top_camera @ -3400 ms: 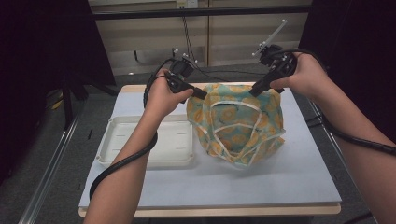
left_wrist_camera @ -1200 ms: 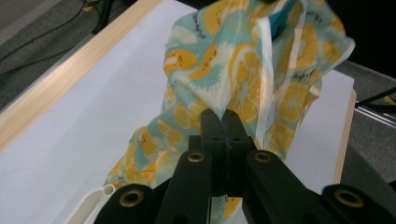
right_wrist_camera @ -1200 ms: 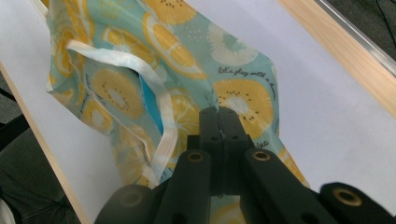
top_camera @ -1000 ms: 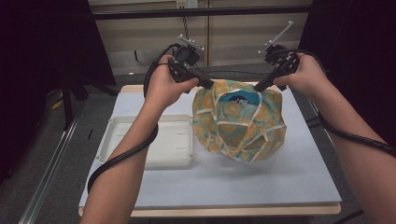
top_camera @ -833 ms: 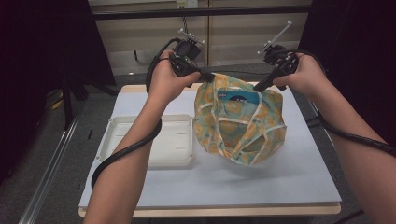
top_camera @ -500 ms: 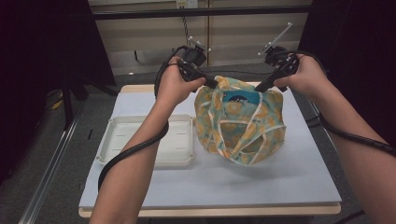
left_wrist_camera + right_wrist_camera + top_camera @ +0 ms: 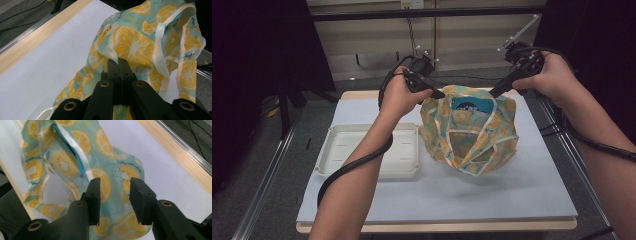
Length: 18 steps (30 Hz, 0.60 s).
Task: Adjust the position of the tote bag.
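A white tray (image 7: 367, 155) sits at the left of the desk (image 7: 512, 195), beside the work. The left tongs (image 7: 119, 65) are clamped on a fold of the bag (image 7: 472, 130), holding its left rim up over the desk's middle. The right tongs (image 7: 113, 195) have just been opening — their pads stand apart with the cloth loose between them, gripping nothing. The risk, as I judge it: with one corner held, the bag could sag and swing leftward, its mouth collapsing shut — or the blue packet (image 7: 472, 105) inside could tip out onto the desk.
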Each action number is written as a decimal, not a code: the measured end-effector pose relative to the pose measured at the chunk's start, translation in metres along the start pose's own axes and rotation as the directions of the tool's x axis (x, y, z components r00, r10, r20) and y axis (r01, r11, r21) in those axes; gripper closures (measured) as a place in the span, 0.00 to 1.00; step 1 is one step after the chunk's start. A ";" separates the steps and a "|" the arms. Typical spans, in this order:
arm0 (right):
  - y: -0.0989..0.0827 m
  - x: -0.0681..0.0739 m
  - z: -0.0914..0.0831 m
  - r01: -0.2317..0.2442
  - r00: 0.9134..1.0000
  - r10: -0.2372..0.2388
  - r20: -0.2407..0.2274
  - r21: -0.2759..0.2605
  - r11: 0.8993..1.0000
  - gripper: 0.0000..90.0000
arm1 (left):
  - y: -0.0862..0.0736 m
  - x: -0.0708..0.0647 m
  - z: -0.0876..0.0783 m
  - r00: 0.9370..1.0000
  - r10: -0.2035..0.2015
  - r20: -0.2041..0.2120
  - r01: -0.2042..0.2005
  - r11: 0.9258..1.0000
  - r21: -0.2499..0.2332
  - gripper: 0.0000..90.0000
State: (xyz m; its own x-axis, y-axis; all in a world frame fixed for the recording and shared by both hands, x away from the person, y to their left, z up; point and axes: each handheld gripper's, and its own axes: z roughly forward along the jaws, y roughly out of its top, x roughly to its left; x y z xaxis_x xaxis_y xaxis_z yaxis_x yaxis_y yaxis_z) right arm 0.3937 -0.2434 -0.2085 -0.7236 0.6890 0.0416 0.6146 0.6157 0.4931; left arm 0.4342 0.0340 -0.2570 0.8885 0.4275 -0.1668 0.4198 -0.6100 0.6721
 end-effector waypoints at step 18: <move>-0.011 0.011 0.009 0.091 0.995 -0.088 -0.038 0.109 0.990 0.85 | -0.003 0.001 -0.001 1.000 -0.007 -0.011 0.007 1.000 0.007 1.00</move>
State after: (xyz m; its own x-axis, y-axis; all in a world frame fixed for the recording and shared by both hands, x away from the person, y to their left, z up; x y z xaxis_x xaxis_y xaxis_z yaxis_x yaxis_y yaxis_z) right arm 0.3820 -0.2388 -0.2211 -0.7860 0.6174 0.0313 0.5766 0.7140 0.3971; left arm 0.4332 0.0370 -0.2581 0.8833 0.4393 -0.1637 0.4276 -0.6115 0.6657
